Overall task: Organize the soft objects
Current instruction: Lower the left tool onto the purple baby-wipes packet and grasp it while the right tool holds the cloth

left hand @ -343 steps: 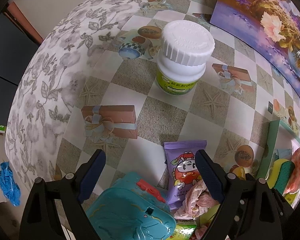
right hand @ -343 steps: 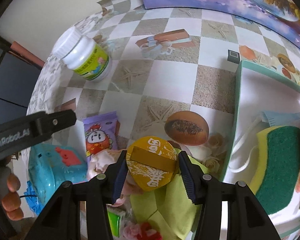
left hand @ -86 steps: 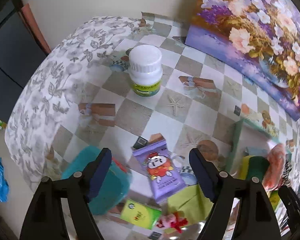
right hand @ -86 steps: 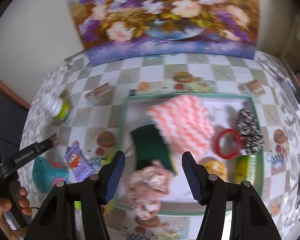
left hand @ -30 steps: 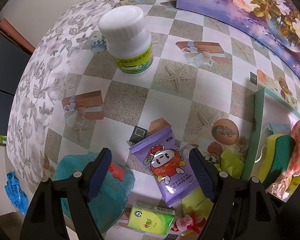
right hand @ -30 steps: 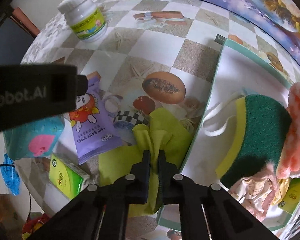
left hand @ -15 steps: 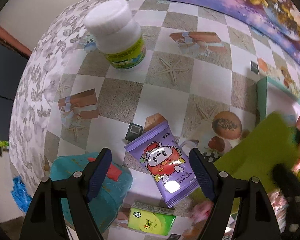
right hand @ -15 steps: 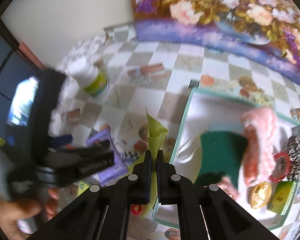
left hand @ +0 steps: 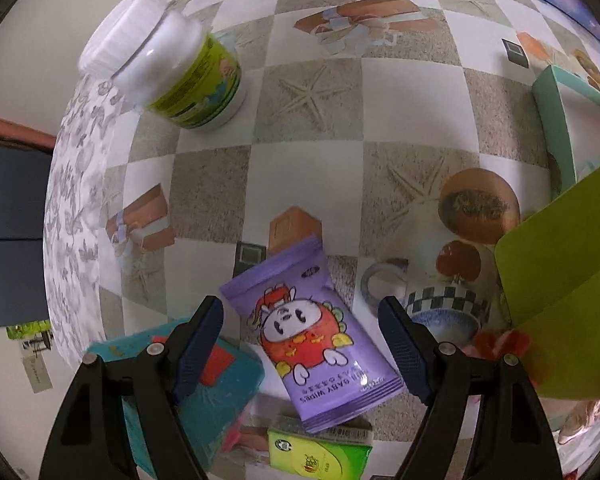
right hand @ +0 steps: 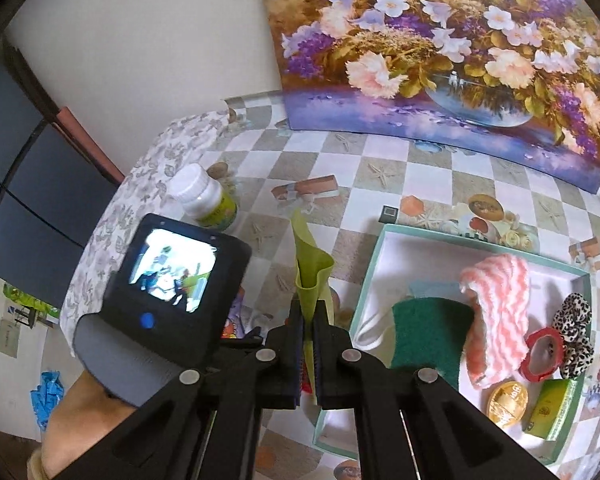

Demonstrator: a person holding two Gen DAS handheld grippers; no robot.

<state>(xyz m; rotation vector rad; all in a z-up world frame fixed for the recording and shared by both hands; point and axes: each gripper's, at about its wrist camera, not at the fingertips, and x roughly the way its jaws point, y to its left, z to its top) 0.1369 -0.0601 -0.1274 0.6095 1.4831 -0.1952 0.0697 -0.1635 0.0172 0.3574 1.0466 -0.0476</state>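
Desk (left hand: 308, 184), left part: purple wipes pack (left hand: 312, 332) not yet sorted, lying between the wide-open left tongs (left hand: 300, 340), pointed steeply down. Centre: right tongs (right hand: 308, 344) clamped on the green cloth (right hand: 310, 280), lifted clear. Right: tray (right hand: 370, 276) already holds sponge (right hand: 428, 336), pink cloth (right hand: 496, 312), scrunchie (right hand: 576, 332).

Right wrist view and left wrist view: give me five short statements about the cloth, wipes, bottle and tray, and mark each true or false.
1. The right gripper is shut on the green cloth. True.
2. The left gripper holds the purple wipes pack. False: its fingers stand open on either side of it, apart.
3. The white bottle lies in the tray. False: it stands on the tablecloth outside.
4. A green sponge lies in the tray. True.
5. The tray is empty. False: several items are inside.
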